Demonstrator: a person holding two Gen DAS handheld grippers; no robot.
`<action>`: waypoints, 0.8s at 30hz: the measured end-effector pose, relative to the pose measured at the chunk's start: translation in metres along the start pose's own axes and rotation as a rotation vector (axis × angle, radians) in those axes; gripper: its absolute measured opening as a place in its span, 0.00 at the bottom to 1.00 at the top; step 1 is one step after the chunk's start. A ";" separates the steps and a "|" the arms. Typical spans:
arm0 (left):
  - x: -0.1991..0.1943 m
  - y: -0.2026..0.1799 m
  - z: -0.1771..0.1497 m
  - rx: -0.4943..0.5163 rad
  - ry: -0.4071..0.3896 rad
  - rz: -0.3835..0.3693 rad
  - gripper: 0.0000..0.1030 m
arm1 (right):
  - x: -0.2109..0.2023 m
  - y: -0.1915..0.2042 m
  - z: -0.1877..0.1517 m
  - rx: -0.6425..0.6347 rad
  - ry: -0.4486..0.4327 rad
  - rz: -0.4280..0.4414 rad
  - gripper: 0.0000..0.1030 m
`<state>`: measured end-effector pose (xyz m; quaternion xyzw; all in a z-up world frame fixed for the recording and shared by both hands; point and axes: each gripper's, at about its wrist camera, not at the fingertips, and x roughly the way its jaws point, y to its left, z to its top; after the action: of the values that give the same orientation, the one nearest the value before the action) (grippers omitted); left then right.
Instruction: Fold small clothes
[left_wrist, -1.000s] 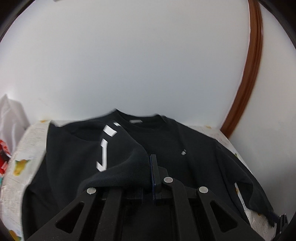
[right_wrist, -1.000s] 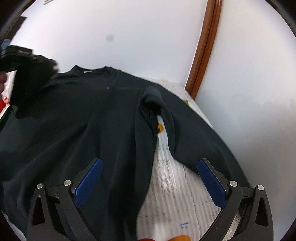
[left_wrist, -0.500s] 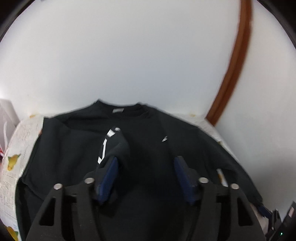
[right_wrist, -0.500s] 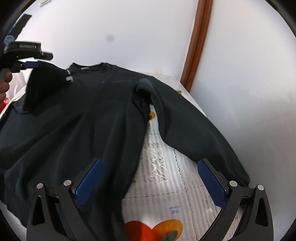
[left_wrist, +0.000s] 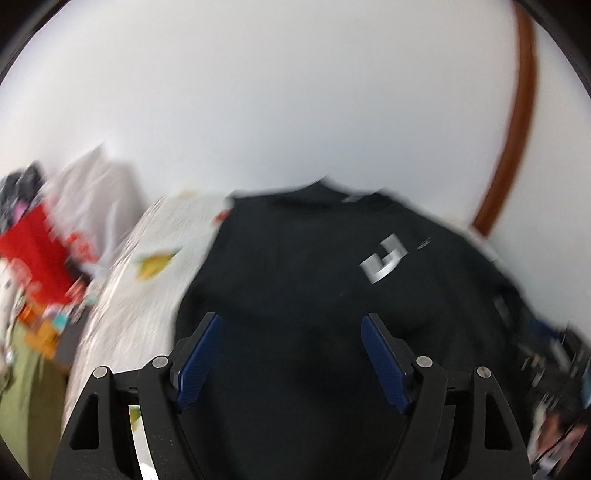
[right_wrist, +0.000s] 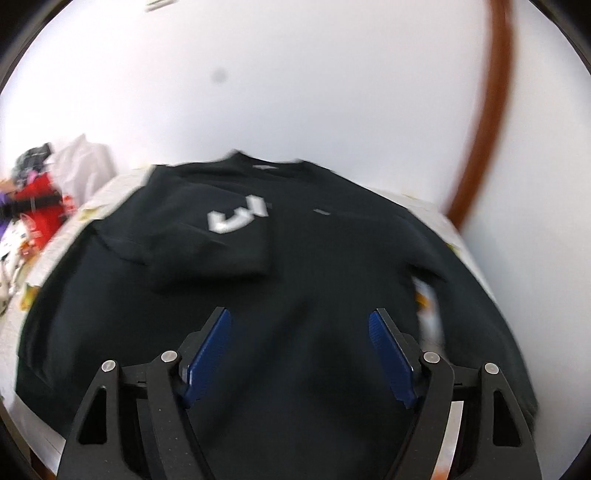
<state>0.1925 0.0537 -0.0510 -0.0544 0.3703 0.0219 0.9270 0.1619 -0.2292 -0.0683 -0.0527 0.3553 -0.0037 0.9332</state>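
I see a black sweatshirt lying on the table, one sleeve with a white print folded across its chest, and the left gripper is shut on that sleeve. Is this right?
Not quite. The left gripper is open, its jaws spread apart and holding nothing, as the left wrist view shows. The rest stands: the black sweatshirt lies on the table, the sleeve with white print folded across its chest.

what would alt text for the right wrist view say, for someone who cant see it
A black sweatshirt lies spread on a white patterned cloth, one sleeve with white lettering folded across its chest. The open right gripper hovers over the lower body, blue pads apart, holding nothing. Behind are a white wall, brown trim and blurred red clutter at left.
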 end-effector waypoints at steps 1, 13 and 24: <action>0.007 0.015 -0.014 -0.008 0.034 0.022 0.73 | 0.010 0.014 0.007 -0.016 0.007 0.041 0.78; 0.056 0.061 -0.090 0.041 0.167 0.064 0.73 | 0.148 0.131 0.047 -0.113 0.173 0.107 0.81; 0.059 0.058 -0.100 0.023 0.139 0.089 0.79 | 0.143 0.099 0.071 -0.086 0.105 0.183 0.05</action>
<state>0.1624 0.0998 -0.1683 -0.0286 0.4361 0.0552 0.8978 0.3128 -0.1301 -0.1206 -0.0598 0.4071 0.0942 0.9065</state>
